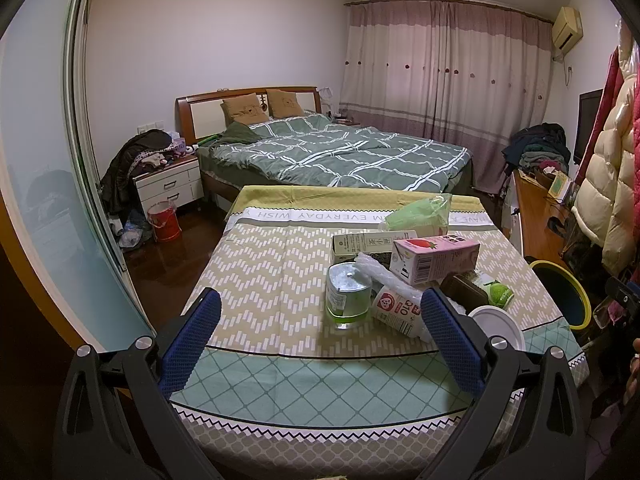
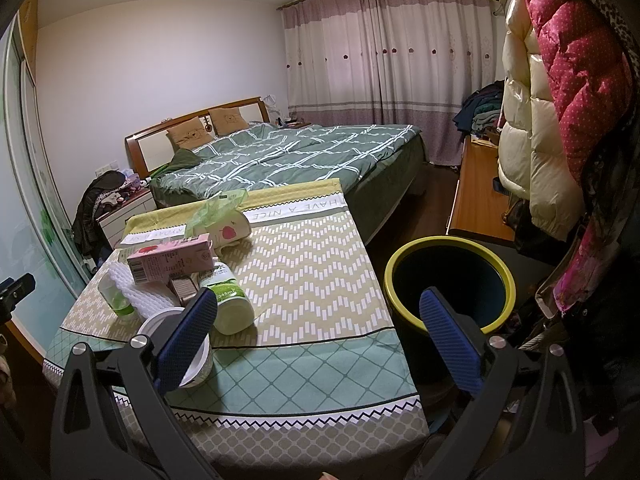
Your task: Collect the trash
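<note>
A heap of trash lies on the patterned tablecloth (image 1: 256,272): a pink carton (image 1: 434,258), a long green-white box (image 1: 372,245), a clear green jar (image 1: 348,294), a white pouch with red print (image 1: 396,306), a white cup (image 1: 498,324) and a green bag (image 1: 416,214). My left gripper (image 1: 320,320) is open and empty, hovering near the table's front, the jar between its fingers' line of sight. My right gripper (image 2: 320,320) is open and empty, between the white cup (image 2: 192,360) and the yellow-rimmed bin (image 2: 448,280) beside the table. The pink carton (image 2: 172,262) and green-lidded tub (image 2: 232,300) show there too.
A bed (image 1: 340,152) stands behind the table. A nightstand (image 1: 168,184) and red bucket (image 1: 164,220) are at the left. A wooden desk (image 2: 476,192) and hanging coats (image 2: 560,100) crowd the right side, close to the bin.
</note>
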### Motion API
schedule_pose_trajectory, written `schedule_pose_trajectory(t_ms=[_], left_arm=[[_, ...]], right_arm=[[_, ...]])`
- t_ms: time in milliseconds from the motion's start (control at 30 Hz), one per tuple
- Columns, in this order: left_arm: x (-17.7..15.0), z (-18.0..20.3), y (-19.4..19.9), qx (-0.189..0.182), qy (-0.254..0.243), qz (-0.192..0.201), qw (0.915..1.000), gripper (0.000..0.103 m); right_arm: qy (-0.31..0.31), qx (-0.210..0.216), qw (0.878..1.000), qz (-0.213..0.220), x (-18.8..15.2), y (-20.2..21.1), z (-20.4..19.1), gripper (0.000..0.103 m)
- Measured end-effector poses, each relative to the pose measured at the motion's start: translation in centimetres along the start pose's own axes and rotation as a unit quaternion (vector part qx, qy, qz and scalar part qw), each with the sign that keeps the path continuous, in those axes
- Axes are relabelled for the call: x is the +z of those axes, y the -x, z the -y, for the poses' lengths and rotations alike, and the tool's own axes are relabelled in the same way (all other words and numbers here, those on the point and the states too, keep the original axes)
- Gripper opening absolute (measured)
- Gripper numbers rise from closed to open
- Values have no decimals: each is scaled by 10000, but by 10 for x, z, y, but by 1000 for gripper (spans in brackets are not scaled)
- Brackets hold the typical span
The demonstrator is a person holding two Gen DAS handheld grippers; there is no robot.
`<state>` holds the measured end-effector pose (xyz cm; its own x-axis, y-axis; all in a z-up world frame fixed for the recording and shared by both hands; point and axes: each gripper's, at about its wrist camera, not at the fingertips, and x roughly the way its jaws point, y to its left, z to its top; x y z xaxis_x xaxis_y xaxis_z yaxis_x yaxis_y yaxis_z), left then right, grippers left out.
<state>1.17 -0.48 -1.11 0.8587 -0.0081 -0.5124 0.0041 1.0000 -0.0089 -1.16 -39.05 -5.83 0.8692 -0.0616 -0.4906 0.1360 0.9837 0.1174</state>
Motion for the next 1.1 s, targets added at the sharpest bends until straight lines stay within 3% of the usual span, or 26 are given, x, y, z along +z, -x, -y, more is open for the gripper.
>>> schedule_pose_trajectory(t_ms=[667,1100], left_arm=[[3,1,-6,-22,9,43,10000,98],[29,-5,-49,80,-5,-79,9999,98]], right_arm=[[11,119,9999,-60,4,-14,-7,97],[274,704,9963,-402,33,-90,-54,97]])
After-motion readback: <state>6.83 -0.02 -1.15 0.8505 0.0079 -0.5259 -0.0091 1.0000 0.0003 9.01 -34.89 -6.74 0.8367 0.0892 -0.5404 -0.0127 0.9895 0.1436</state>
